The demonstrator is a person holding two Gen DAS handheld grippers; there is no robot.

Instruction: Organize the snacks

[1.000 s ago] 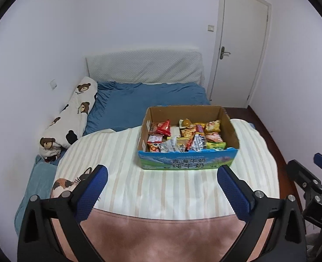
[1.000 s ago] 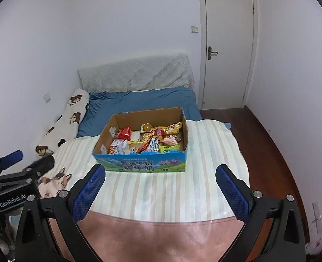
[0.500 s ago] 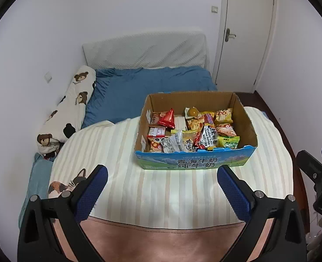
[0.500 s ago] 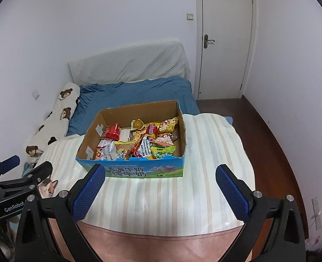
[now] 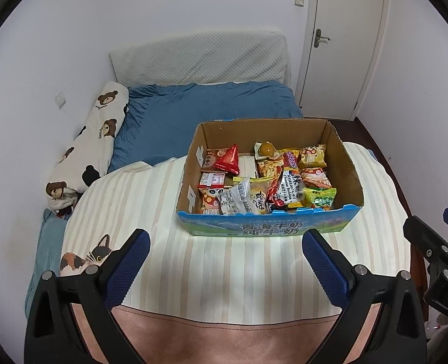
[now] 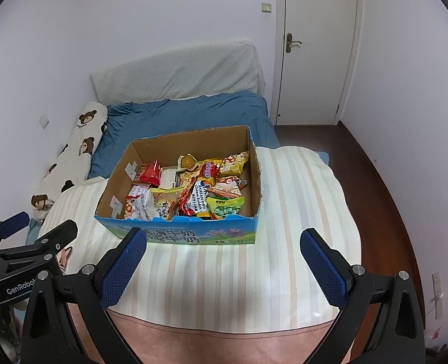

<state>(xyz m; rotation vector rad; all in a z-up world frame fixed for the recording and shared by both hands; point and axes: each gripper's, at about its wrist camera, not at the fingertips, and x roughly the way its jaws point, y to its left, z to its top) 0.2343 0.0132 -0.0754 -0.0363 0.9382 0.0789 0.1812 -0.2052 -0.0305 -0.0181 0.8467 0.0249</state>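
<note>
A cardboard box with a blue printed front stands on the striped blanket. It holds several snack packets, among them a red one, a green one and a white one. My left gripper hovers open just short of the box front, nothing between its blue pads. In the right wrist view the same box sits ahead and slightly left, and my right gripper is open and empty too. Its green packet lies at the front right corner.
The blanket covers a bed with a blue sheet, a bear-print pillow along the left wall and a padded headboard. A white door and dark wood floor lie to the right. A cat print marks the blanket's left edge.
Both grippers have moved forward and higher, so the box looms larger and I look more steeply down into it. The jaws have stayed open.
</note>
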